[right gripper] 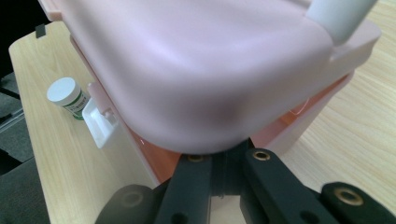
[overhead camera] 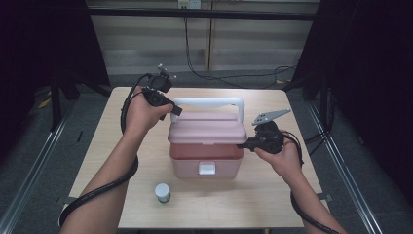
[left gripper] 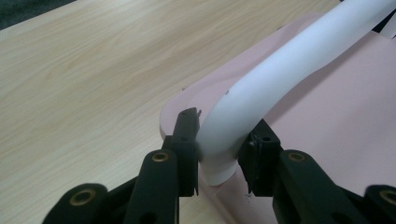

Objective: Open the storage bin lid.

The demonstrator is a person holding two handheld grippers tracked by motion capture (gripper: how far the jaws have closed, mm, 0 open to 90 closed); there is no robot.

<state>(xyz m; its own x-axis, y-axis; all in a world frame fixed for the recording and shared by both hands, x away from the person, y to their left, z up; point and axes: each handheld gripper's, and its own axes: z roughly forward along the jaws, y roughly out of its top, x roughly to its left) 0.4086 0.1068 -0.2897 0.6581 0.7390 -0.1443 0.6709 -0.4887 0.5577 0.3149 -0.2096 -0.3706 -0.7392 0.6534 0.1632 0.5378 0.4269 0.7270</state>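
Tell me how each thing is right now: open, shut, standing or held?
Pink box: lid lifted a little, a gap under it.
White handle: standing up, pinched near its left end.
White latch: undone.
Small bottle: standing, white cap on.
Left tool: shut on the handle.
Right tool: shut, tips under the lid's edge.

The left gripper is showing a black body with a small grey plate sitting on top, and a black ribbed cable is trailing from it beside the bare forearm. The right gripper is wearing a larger grey three-cornered plate above its black body, its own cable looping behind. Each gripper's black jaws are carrying brass-ringed screw holes near their base, and no sleeves are showing
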